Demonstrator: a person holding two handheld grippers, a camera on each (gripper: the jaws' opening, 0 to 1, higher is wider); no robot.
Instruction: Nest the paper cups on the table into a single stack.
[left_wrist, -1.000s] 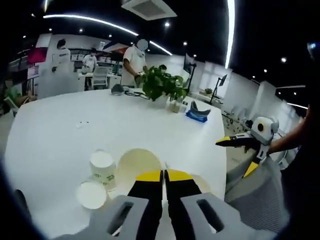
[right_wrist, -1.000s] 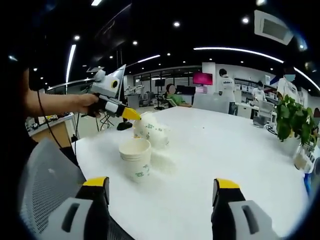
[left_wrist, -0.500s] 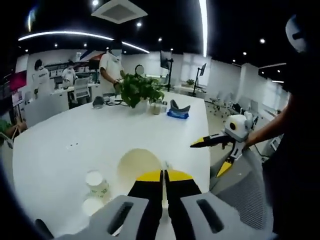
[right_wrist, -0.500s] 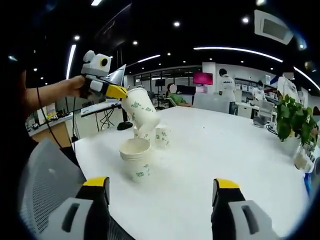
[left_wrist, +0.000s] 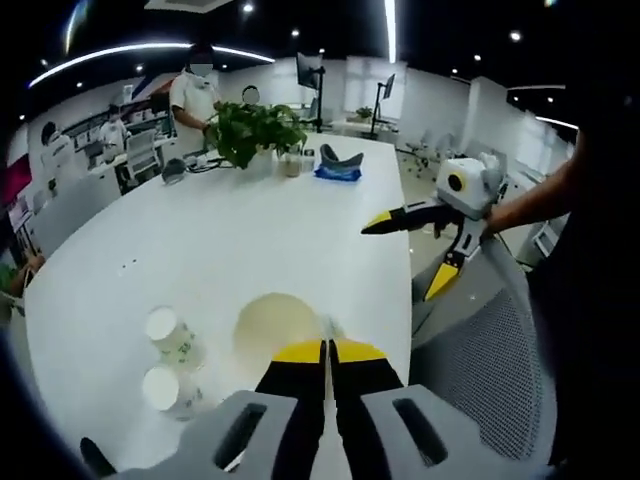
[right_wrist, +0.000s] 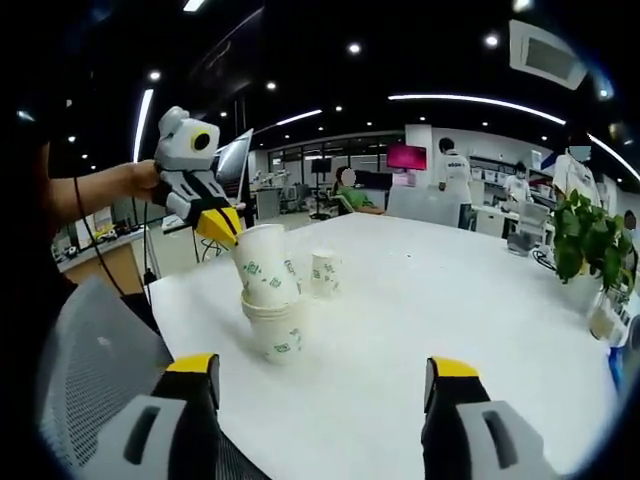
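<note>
My left gripper (left_wrist: 328, 345) is shut on the rim of a white paper cup (left_wrist: 275, 330) whose open mouth faces the camera. In the right gripper view the left gripper (right_wrist: 222, 225) holds this cup (right_wrist: 262, 265) slightly tilted, its base inside the mouth of another cup (right_wrist: 277, 328) standing near the table edge. Two more cups (left_wrist: 163, 325) (left_wrist: 160, 388) stand to the left; one of them (right_wrist: 324, 272) is visible behind the stack. My right gripper (right_wrist: 320, 400) is open with nothing between its jaws, and it hovers off the table's edge (left_wrist: 397, 262).
The round white table (left_wrist: 250, 230) carries a potted plant (left_wrist: 255, 130) and a blue object (left_wrist: 335, 168) at its far side. A grey mesh chair (right_wrist: 90, 370) stands at the near edge. People are at desks in the background.
The left gripper lifted its cup from beside the far cups, swung it over and lowered it into the cup near the table edge. The right gripper stayed still and open.
</note>
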